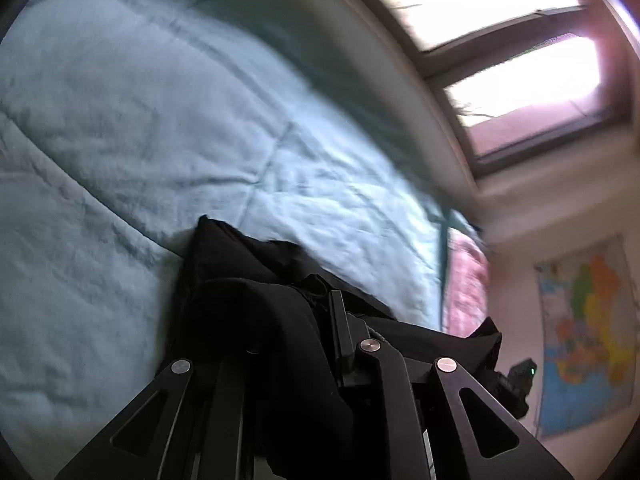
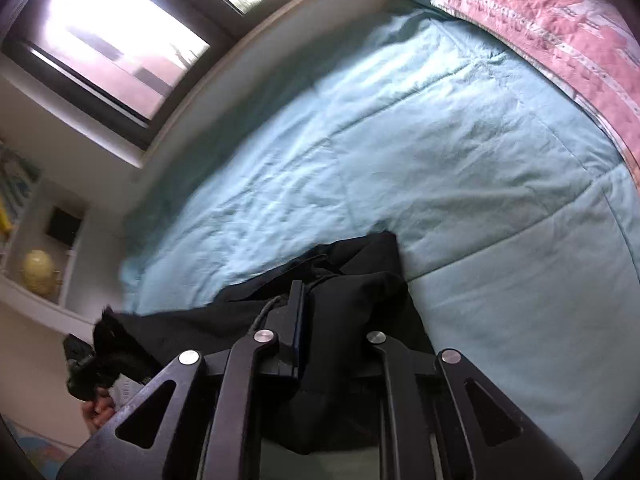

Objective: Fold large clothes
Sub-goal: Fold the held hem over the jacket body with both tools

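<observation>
surface: teal quilt [image 2: 460, 152] | room: window [image 1: 516, 60], wall map [image 1: 588, 336] | both fingers clamp black garment [image 2: 352, 292]

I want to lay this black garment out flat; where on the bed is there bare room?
The light blue quilt is bare from the black garment up to the wall-side edge under the window. The pink blanket takes up one end. Both grippers hold the garment.

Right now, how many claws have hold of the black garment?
2. The left claw pinches one end of the black garment, and the right claw pinches the other end, above the teal bedspread. Most of the fabric hangs hidden below the claws.
</observation>
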`<state>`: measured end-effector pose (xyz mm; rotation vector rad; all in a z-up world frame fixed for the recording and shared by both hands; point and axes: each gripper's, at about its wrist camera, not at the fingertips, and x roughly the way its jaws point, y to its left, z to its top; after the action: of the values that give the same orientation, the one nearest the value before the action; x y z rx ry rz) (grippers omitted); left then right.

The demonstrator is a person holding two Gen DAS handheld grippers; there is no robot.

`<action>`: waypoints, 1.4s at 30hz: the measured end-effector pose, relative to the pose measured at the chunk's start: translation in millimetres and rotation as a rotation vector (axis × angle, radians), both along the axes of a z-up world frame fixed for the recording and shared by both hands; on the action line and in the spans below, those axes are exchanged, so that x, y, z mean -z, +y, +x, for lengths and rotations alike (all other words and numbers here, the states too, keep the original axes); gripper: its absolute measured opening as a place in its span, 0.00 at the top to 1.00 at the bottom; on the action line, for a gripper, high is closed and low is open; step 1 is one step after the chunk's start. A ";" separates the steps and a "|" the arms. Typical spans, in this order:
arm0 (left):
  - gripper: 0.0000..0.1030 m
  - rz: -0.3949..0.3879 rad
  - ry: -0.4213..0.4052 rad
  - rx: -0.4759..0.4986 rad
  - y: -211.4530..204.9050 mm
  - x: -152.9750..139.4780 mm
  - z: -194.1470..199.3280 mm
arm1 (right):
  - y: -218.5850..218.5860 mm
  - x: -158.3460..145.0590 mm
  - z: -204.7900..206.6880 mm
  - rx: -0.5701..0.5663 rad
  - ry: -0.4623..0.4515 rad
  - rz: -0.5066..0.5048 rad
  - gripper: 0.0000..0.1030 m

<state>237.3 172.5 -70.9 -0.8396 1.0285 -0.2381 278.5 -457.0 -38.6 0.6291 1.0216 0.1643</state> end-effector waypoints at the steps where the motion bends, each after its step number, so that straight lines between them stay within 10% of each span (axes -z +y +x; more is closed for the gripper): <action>1: 0.84 0.000 0.035 -0.011 -0.6 16.8 13.8 | 1.2 10.8 8.2 0.006 0.021 -0.010 0.83; 9: 0.83 0.168 0.204 0.034 -40.7 146.7 75.7 | 30.6 165.4 85.7 -0.024 0.309 -0.141 0.84; 15: 0.83 0.268 0.178 0.061 -55.5 158.2 81.9 | 41.0 206.4 100.7 -0.013 0.334 -0.140 0.82; 23: 0.77 0.109 0.185 0.126 -18.9 111.8 64.0 | 9.6 168.0 78.3 -0.023 0.314 0.041 0.74; 27: 0.55 -0.055 0.122 0.198 4.6 68.0 30.5 | -8.6 119.6 57.3 -0.066 0.263 0.128 0.65; 31: 0.41 -0.177 0.055 0.207 35.3 35.1 -8.4 | -35.3 86.7 26.3 -0.077 0.213 0.317 0.32; 37: 0.22 0.140 0.008 0.169 22.0 11.6 -13.2 | -26.8 56.0 10.1 -0.095 0.129 0.093 0.19; 42: 0.22 0.201 0.048 0.116 1.7 45.9 43.2 | 5.4 68.0 46.3 -0.208 0.087 -0.196 0.19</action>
<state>280.6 174.2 -116.9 -0.6069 1.1281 -0.2096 324.8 -451.6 -106.7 0.3543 1.1713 0.2174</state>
